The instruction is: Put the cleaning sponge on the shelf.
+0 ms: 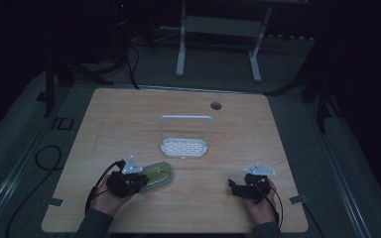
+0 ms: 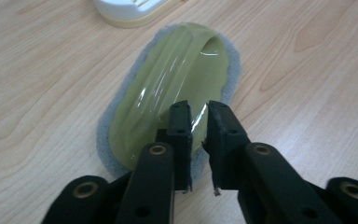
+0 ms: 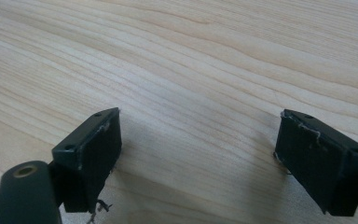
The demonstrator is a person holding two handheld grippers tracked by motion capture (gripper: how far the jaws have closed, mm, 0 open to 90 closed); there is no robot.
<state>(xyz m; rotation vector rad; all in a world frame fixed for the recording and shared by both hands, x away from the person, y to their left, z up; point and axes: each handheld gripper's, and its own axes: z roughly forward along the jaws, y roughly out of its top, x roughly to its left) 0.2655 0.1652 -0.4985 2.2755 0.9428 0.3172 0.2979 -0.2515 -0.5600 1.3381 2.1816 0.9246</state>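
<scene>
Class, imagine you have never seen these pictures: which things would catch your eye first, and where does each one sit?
A glossy yellow-green oval scrubber with a grey felt rim lies flat on the pale wooden table, right at the left gripper, whose black jaws stand slightly apart over its near end. Beyond it, mid-table, stands a white perforated plastic rack with a tall hoop handle. The right gripper rests near the front edge, jaws wide.

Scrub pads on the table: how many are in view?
1. The green scrub pad with its grey felt base lies flat near the table's front left, right at the left gripper, below the white rack. Nothing suggests another is hidden.
</scene>
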